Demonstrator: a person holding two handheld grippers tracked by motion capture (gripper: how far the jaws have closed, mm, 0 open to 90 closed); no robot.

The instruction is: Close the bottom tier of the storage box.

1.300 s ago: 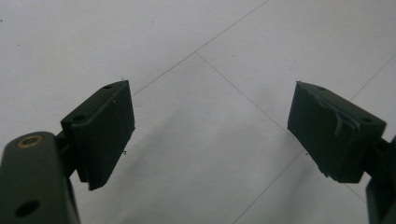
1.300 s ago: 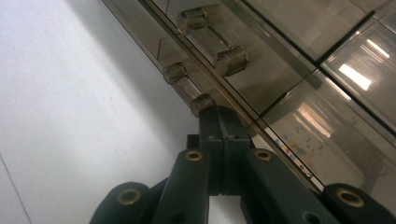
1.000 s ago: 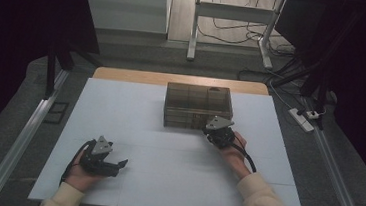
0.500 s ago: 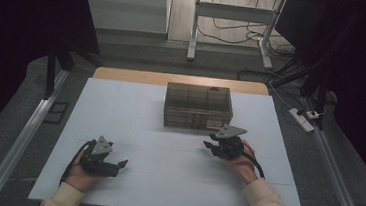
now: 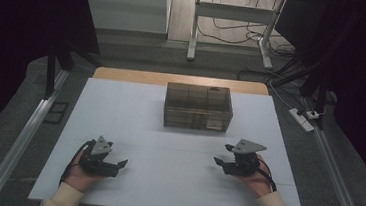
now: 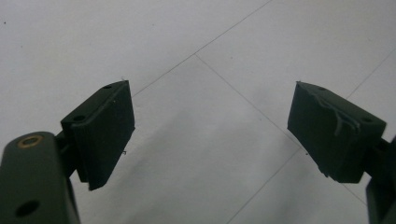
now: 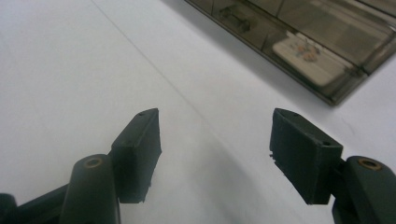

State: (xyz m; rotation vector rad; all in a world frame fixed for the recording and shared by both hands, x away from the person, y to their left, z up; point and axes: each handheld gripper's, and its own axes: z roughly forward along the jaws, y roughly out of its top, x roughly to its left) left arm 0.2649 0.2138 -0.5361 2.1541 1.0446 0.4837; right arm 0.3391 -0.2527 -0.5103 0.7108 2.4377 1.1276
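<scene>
A smoky see-through compartment box (image 5: pixel 198 107) stands at the back middle of the white table (image 5: pixel 130 113). My right gripper (image 5: pixel 222 155) lies low over the table's near right, pointing left, well short of the box. Its jaws have just been opening and stand open with nothing between them. In the right gripper view the gripper (image 7: pixel 215 135) faces bare table, with the box (image 7: pixel 299 32) at the upper right and a white item (image 7: pixel 308 58) inside one compartment. My left gripper (image 5: pixel 119 166) rests at the near left, open and empty; the left gripper view (image 6: pixel 212 126) confirms it.
A wooden strip (image 5: pixel 123 75) runs along the table's far edge. Metal rails (image 5: pixel 22 139) flank both sides of the table. A power strip (image 5: pixel 302 119) and cables lie on the floor at the right. A desk frame (image 5: pixel 228 16) stands beyond the table.
My right gripper has pulled back from the box toward the near right of the table, and its jaws have opened. The left gripper has kept still.
</scene>
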